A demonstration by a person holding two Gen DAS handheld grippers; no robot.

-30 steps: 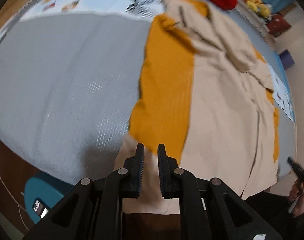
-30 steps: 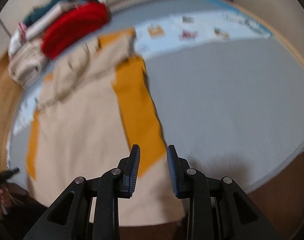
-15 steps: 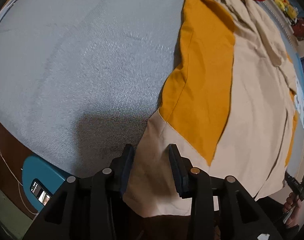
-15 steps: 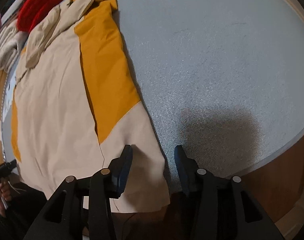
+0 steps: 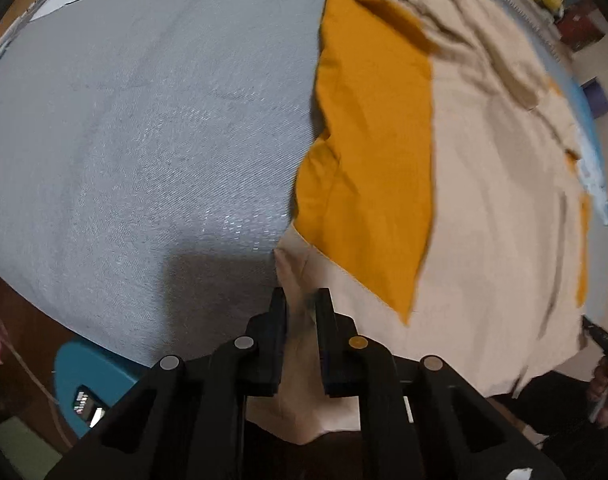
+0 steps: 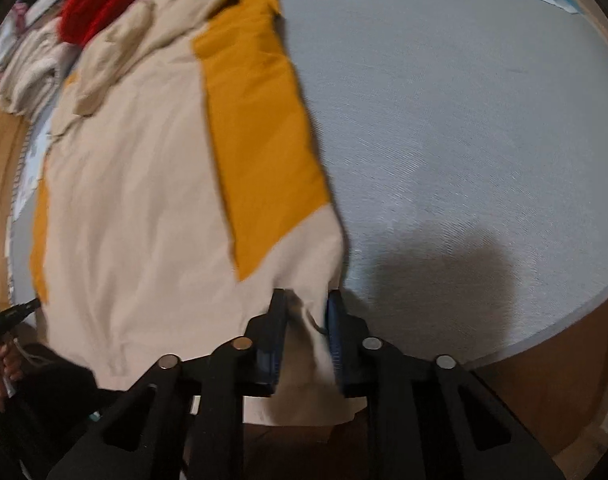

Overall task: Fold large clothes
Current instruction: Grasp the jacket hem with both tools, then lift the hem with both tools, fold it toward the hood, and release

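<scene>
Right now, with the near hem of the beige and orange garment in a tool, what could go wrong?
1. The left tool pinches only a bunched corner of the beige and orange garment; a thin bite may slip on lifting.
2. The hem hangs past the grey mat edge, so it could drag.
3. The rumpled sleeves at the far end may fold in crooked.

Grey mat over wood floor; teal stool at mat edge; red knit beside folded pile.
</scene>
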